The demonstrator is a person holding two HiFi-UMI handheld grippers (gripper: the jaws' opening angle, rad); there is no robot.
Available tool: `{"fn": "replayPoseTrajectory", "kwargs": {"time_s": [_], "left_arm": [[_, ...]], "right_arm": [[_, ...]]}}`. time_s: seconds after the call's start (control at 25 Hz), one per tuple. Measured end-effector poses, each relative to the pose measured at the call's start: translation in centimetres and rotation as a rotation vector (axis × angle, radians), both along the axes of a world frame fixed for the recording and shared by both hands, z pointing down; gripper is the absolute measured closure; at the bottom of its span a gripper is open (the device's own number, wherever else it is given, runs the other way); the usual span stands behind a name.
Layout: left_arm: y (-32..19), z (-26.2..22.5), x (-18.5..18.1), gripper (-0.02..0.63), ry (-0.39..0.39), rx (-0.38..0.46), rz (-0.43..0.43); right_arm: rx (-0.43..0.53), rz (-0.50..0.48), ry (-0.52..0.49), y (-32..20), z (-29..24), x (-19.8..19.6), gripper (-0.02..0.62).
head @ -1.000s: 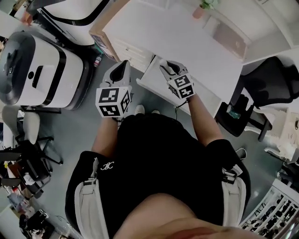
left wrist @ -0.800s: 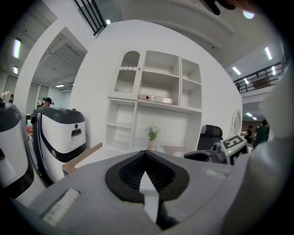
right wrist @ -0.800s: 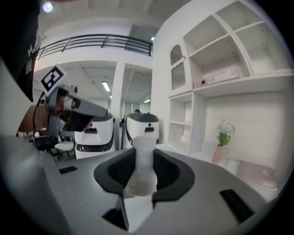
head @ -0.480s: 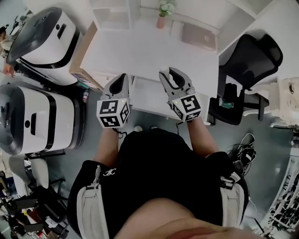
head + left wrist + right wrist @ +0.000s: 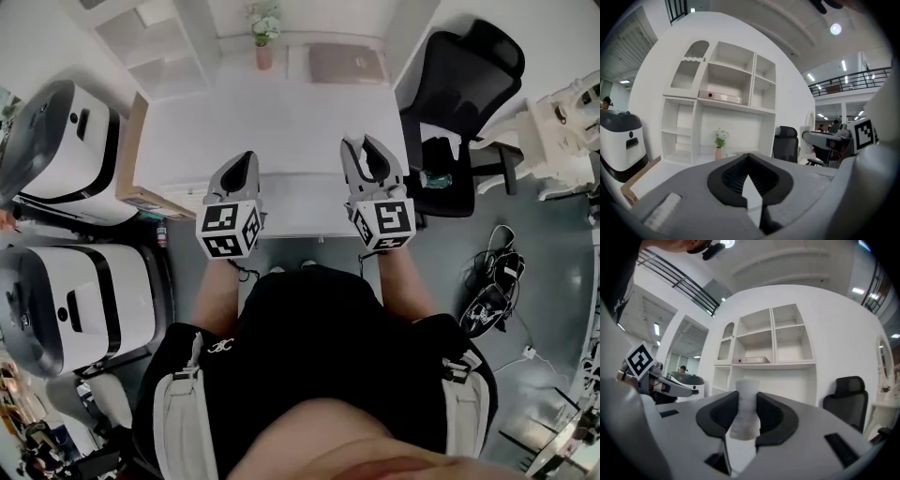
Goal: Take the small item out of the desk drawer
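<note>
We look down on a white desk [image 5: 281, 122] backed by white open shelves [image 5: 155, 42]; at its far edge stand a small vase of flowers [image 5: 263, 42] and a flat grey-pink rectangle [image 5: 347, 64]; a brown board [image 5: 131, 155] lies along its left side. A black office chair [image 5: 464, 84] sits just right of the desk; one white-and-black machine [image 5: 56, 141] stands to the left and another [image 5: 75, 291] nearer us; cables [image 5: 492, 300] lie on the grey floor [image 5: 544, 244].

The small item [image 5: 744, 413] is whitish and frosted, narrower at its middle, with a flat top; it stands upright, clamped between the black pads of the right gripper [image 5: 364, 142] and rising above the tips, held over the desk's near edge. The left gripper [image 5: 246, 157] is beside it, tips together, holding nothing.
</note>
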State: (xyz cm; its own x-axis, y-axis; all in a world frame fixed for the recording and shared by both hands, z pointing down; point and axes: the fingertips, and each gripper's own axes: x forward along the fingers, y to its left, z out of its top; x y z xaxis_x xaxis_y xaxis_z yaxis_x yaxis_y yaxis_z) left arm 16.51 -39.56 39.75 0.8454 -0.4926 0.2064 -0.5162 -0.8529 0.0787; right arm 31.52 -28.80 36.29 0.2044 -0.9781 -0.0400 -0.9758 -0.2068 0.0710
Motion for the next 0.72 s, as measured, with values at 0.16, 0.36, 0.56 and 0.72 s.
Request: {"fn": "replayPoseTrajectory", "kwargs": {"time_s": [0.16,0.36,0.56,0.72], "left_arm": [[1.1,-0.1,3.1,0.594,-0.008,0.009,0.052],[3.1,-0.2,5.3,0.594,-0.029,0.017,0.107],[4.1,-0.6,5.9,0.594,-0.032,0.026,0.126],[4.7,-0.8,5.8,0.593,-0.032,0.032,0.123]], "right_arm": [[-0.016,0.12,-0.031,2.4,0.7,3.2,0.479],[-0.017,0.171,-0.049,4.5,0.9,4.9,0.479],[-0.023,0.176,-0.052,5.6,1.1,5.2,0.479],[-0.015,0.17,-0.057,6.1,1.1,5.1,0.479]]}}
